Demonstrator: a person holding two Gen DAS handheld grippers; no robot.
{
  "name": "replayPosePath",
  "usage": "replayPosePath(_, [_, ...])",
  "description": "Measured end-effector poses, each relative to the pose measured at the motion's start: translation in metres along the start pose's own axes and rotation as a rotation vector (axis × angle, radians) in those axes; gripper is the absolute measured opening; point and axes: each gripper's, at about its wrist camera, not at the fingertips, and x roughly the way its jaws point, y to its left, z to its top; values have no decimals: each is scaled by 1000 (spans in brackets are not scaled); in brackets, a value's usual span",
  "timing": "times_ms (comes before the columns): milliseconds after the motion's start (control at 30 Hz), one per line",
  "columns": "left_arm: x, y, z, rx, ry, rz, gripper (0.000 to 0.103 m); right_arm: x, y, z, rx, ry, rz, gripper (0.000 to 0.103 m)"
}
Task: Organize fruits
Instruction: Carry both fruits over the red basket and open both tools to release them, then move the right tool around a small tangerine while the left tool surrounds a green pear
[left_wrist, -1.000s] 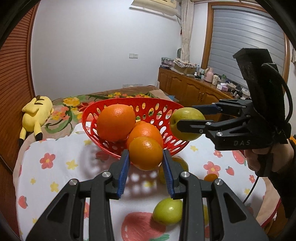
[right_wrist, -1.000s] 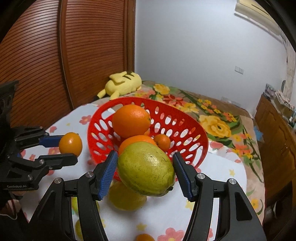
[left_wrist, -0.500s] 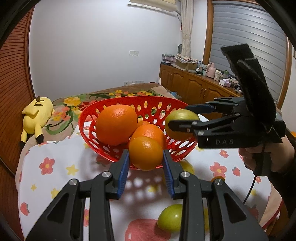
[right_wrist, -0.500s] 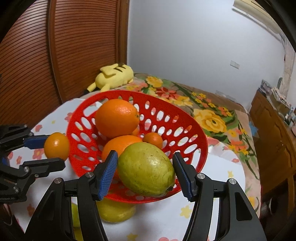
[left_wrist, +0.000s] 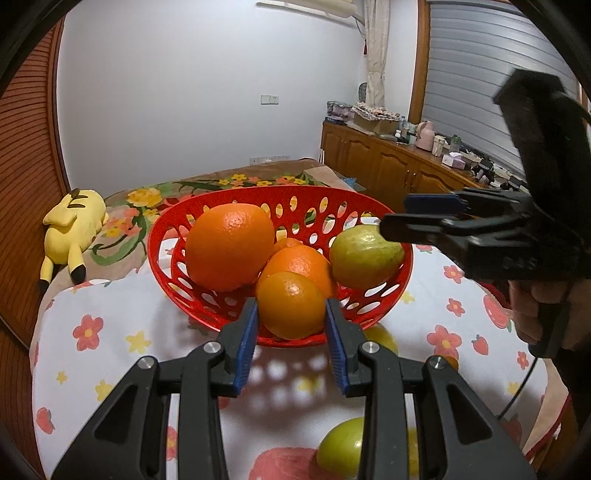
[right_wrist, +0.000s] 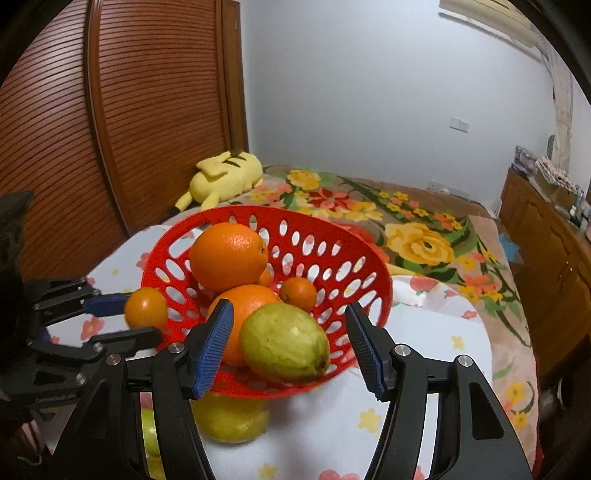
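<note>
A red perforated basket (left_wrist: 280, 189) (right_wrist: 258, 209) holds a large orange (left_wrist: 229, 245) (right_wrist: 229, 254), a medium orange (left_wrist: 301, 260) and a tiny one (right_wrist: 298, 293). My left gripper (left_wrist: 291, 306) (right_wrist: 142, 314) is shut on a small orange (left_wrist: 291, 304) (right_wrist: 146, 308), which hangs just outside the basket's near-left rim. A green guava (left_wrist: 365, 256) (right_wrist: 284, 341) lies inside the basket by its near wall. My right gripper (right_wrist: 288, 314) (left_wrist: 395, 214) hovers over it, open, with a gap between each pad and the fruit.
A yellow lemon (right_wrist: 231, 417) sits on the flowered tablecloth (left_wrist: 103, 343) beside the basket's foot. A green fruit (left_wrist: 341, 448) lies close under the left gripper. A yellow plush toy (left_wrist: 72, 221) rests on the bed behind. A hand (left_wrist: 539, 314) holds the right gripper.
The guava has left the right gripper's pads and now lies lower, in the basket. The left gripper has carried the small orange closer to the basket's rim.
</note>
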Motion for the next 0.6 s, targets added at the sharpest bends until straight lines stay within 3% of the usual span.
replayPosePath(400, [10,2,0,-15,10,14,35,-27,-2,-29,40,-33,27,66])
replayPosePath(600, [4,0,-2,-8,-2,7,43,-44,-2,-45,62,-58,25,67])
